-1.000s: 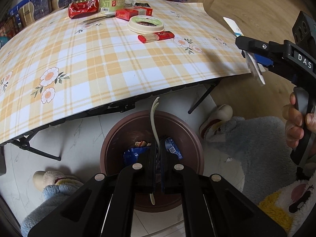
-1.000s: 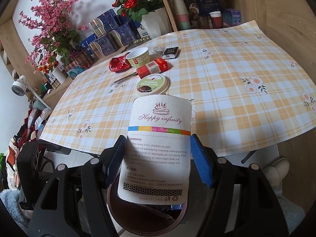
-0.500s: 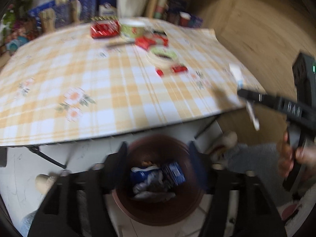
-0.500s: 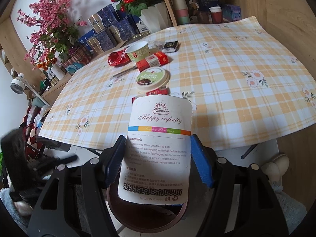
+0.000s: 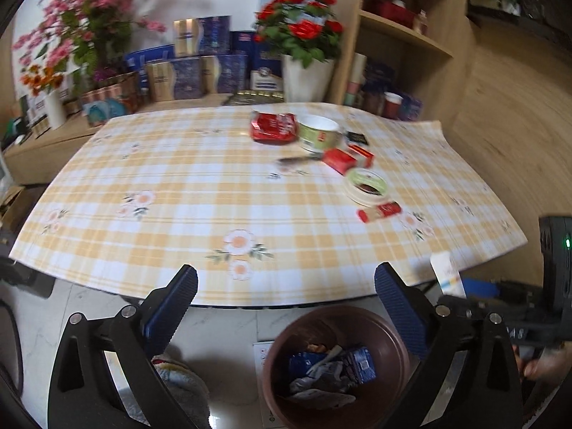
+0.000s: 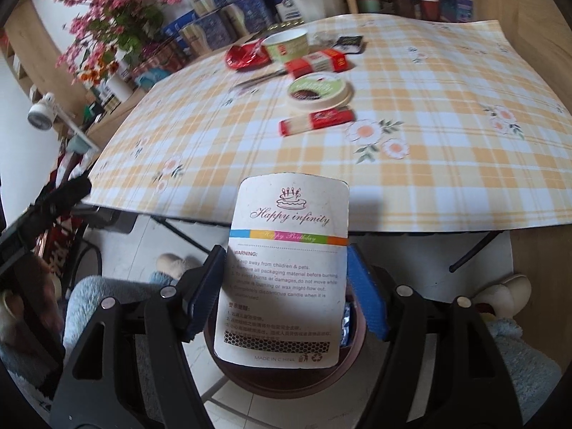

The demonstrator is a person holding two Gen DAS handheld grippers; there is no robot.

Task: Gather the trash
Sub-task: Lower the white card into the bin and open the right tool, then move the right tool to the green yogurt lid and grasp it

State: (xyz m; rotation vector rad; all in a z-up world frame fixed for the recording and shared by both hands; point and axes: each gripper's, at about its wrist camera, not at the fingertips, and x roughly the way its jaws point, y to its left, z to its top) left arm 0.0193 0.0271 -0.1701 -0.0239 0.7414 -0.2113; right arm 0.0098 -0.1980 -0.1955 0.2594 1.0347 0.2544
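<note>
My right gripper (image 6: pixel 286 296) is shut on a white candle card (image 6: pixel 286 268) printed "Happy infinity", held upright above the brown bin (image 6: pixel 250 379) on the floor. My left gripper (image 5: pixel 286 304) is open and empty, raised beside the table's front edge, above the bin (image 5: pixel 389 343), which holds blue wrappers (image 5: pixel 359 364) and crumpled paper. The right gripper and its card (image 5: pixel 447 275) show at the right of the left wrist view. On the plaid table (image 5: pixel 178 186) lie a red wrapper (image 5: pixel 273 127), a green paper cup (image 5: pixel 318 137), red boxes (image 5: pixel 345 159), a round lid (image 5: pixel 366 186) and a red stick pack (image 5: pixel 379 211).
Flower vases (image 5: pixel 307 78) and blue boxes (image 5: pixel 214 71) stand behind the table. A wooden shelf (image 5: pixel 400 35) is at the back right. Plush slippers (image 6: pixel 507 289) and a fluffy rug (image 6: pixel 518 357) lie on the floor by the bin. Black table legs (image 6: pixel 475 250) run under the tabletop.
My left gripper has opened and let go of the thin white strip, then tilted up to face the table. My right gripper, still holding the card, has moved over the bin.
</note>
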